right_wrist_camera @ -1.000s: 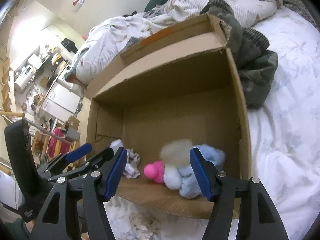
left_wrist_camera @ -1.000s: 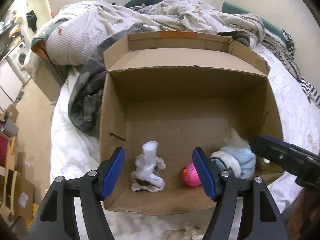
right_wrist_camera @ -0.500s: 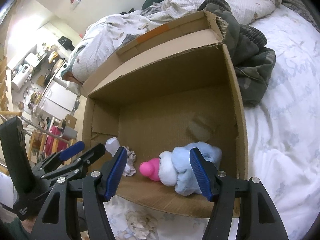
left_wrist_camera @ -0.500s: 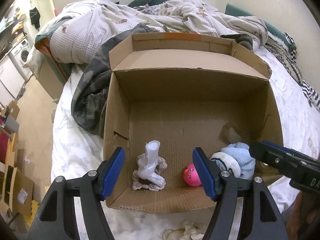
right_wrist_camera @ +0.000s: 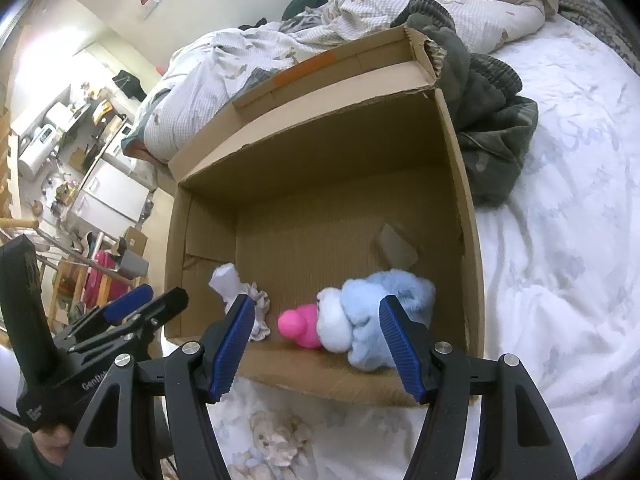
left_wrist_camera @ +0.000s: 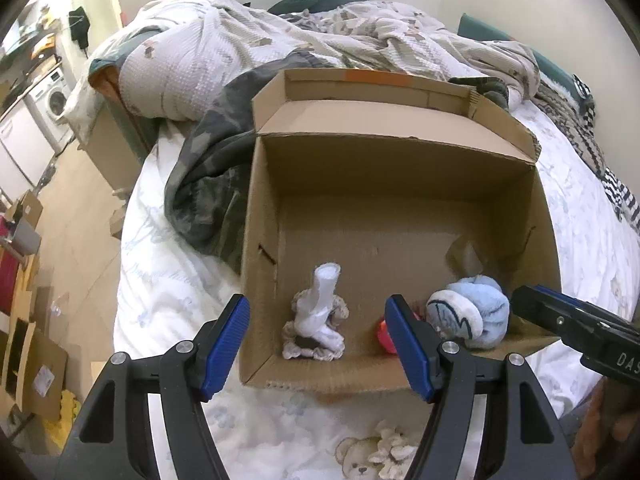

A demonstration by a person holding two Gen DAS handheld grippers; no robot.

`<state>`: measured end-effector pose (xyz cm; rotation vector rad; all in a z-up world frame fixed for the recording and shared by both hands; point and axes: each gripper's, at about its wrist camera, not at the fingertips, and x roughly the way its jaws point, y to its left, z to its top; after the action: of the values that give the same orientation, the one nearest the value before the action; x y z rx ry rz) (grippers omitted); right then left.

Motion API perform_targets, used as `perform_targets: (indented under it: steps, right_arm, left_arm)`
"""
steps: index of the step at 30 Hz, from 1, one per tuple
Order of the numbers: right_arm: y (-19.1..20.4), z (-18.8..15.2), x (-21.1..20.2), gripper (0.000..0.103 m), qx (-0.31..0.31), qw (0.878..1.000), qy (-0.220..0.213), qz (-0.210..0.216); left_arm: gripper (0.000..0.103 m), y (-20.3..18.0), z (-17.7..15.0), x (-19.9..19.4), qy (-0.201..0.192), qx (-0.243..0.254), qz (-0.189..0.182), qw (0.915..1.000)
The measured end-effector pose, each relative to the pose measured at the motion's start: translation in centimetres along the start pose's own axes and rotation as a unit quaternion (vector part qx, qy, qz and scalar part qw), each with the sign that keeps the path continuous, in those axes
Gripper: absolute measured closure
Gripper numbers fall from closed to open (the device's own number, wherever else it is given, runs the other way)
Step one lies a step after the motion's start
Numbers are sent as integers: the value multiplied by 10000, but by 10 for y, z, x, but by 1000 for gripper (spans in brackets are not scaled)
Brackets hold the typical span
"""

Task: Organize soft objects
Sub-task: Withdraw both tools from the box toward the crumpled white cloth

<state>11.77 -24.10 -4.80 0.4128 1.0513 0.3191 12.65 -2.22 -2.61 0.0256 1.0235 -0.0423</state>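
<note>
Both views are evenly lit by soft indoor light and stay sharp. Strong fisheye bending is seen at the dark corners. The cardboard box (left_wrist_camera: pixel 400 184) interior is mildly shaded.

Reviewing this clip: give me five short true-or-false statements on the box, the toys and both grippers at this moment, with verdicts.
1. The blue plush lies inside the cardboard box. True.
2. The left gripper is clamped on the white sock bundle. False: it is open and empty.
3. The pink toy touches the blue plush. True.
4. The right gripper holds the pink toy. False: it is open, holding nothing.
5. The box is closed. False: its top is open.
</note>
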Motion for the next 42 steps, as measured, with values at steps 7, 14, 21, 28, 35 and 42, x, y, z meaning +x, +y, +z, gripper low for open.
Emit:
perform_targets:
  steps: [7,14,21,28,35,42]
  right_arm:
    - [2,-11,-14,34,-31,10000,-23,-14]
    - [3,-27,-22,34,-39,10000,21,2]
    - [6,-48,0,29,-93,9970,740,208]
    - [34,-73,52,28,-652,9832,1705,90]
    - [77,-106,95,28,-1847,9575,2204,-220]
    - [83,-115,96,86,-2136,9506,2230,-313]
  left_arm:
    - [36,9,-13,-9,63,-123,44,9999]
    - [36,17,-28,-15,177,-219,86,9996]
    - [36,36,-44,-7,456,-427,263,9977]
    - [36,54,-54,0,724,-659,241,9949]
    - [36,70,-65,16,1074,-1015,230,9888]
    - [36,57,-81,47,1387,-1247,-395,9817]
